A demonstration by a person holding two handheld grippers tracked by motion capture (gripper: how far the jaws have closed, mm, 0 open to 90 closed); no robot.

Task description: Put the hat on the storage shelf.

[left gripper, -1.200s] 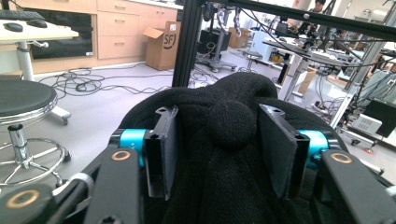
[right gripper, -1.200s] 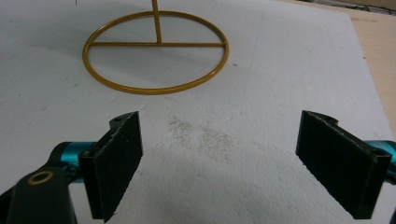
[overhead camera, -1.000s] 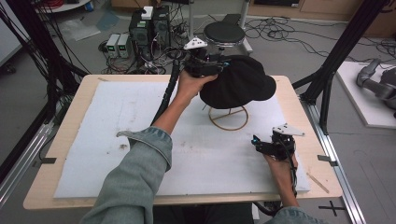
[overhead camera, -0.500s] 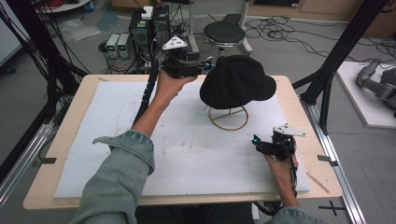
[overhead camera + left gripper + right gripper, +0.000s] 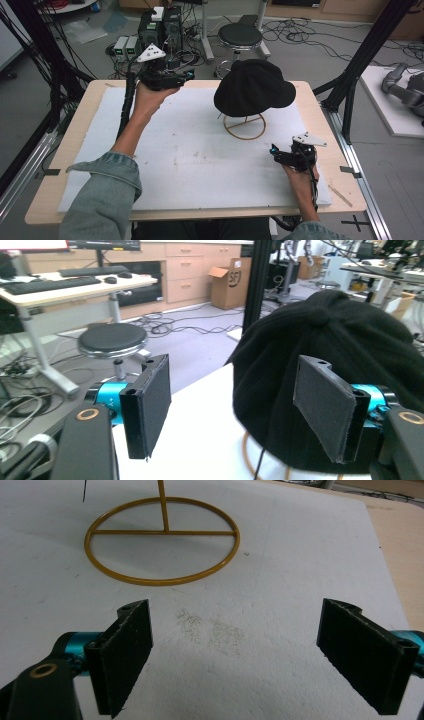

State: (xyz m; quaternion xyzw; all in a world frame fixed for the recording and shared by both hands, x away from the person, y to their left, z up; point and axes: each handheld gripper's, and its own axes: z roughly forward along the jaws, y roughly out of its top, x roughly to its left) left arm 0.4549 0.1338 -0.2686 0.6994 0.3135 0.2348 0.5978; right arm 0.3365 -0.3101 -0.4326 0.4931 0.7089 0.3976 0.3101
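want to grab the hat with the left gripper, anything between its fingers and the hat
Nothing visible. The left gripper is open, held above the table's far edge, with only open air and bare white mat between it and the black hat on its wire stand.

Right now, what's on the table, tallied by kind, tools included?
Black hat: 1
Gold wire stand: 1
White foam mat: 1
Handheld tools: 2, left tool and right tool, both open
Total: 5

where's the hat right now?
High view: the black hat sits on the gold wire stand, far centre-right of the white mat, right of the left hand-held gripper.
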